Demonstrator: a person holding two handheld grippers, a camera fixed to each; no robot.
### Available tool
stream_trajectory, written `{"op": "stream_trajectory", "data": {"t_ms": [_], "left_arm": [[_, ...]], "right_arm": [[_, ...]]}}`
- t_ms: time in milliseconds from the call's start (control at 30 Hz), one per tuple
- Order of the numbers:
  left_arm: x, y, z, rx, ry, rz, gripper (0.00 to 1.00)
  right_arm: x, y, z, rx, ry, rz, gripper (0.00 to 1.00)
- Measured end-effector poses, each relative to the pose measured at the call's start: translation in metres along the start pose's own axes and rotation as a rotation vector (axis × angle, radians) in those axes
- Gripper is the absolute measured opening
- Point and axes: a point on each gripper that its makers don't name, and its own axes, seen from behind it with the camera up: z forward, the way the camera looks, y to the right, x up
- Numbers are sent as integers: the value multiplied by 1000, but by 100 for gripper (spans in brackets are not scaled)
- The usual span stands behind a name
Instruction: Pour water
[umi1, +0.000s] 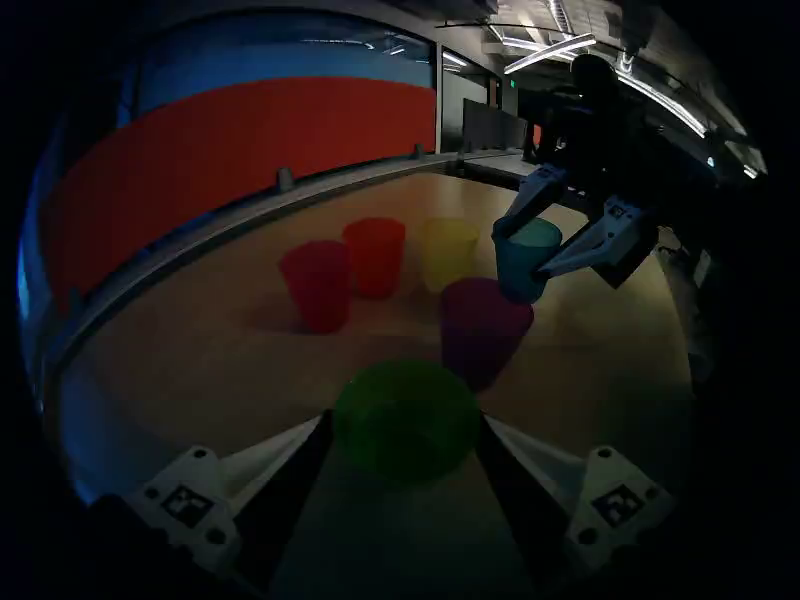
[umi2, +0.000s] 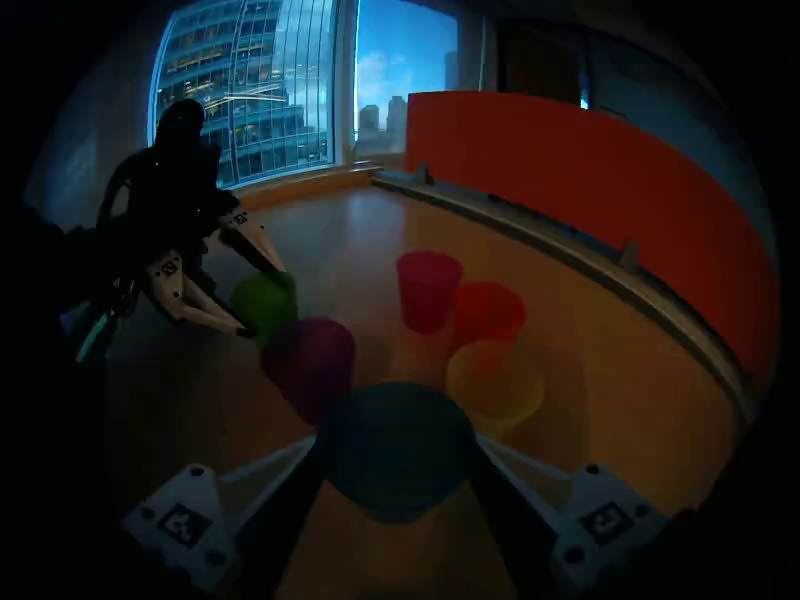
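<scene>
In the left gripper view my left gripper (umi1: 405, 435) is shut on a green cup (umi1: 407, 418), held upright close to the camera. Farther off, my right gripper (umi1: 528, 255) grips a teal cup (umi1: 524, 259) above the table. The right gripper view has that teal cup (umi2: 397, 448) between the fingers of my right gripper (umi2: 395, 460). Across the table the left gripper (umi2: 260, 300) holds the green cup (umi2: 264, 303). A purple cup (umi1: 482, 328) (umi2: 311, 366) stands between the two held cups.
On the wooden table (umi1: 200, 350) stand a dark red cup (umi1: 318, 284), a red cup (umi1: 375, 256) and a yellow cup (umi1: 447, 252). The same cups are the dark red cup (umi2: 428, 290), red cup (umi2: 486, 314) and yellow cup (umi2: 494, 383). A red partition (umi1: 240, 150) borders the table.
</scene>
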Motion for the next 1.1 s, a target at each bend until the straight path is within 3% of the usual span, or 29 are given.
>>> {"op": "stream_trajectory", "data": {"t_ms": [800, 1100], "left_arm": [[-12, -1, -23, 26, 2, -32, 100], [-17, 2, -27, 29, -10, -18, 100]], "right_arm": [[-15, -9, 13, 5, 1, 22, 92], [-20, -10, 17, 1, -2, 29, 92]]}}
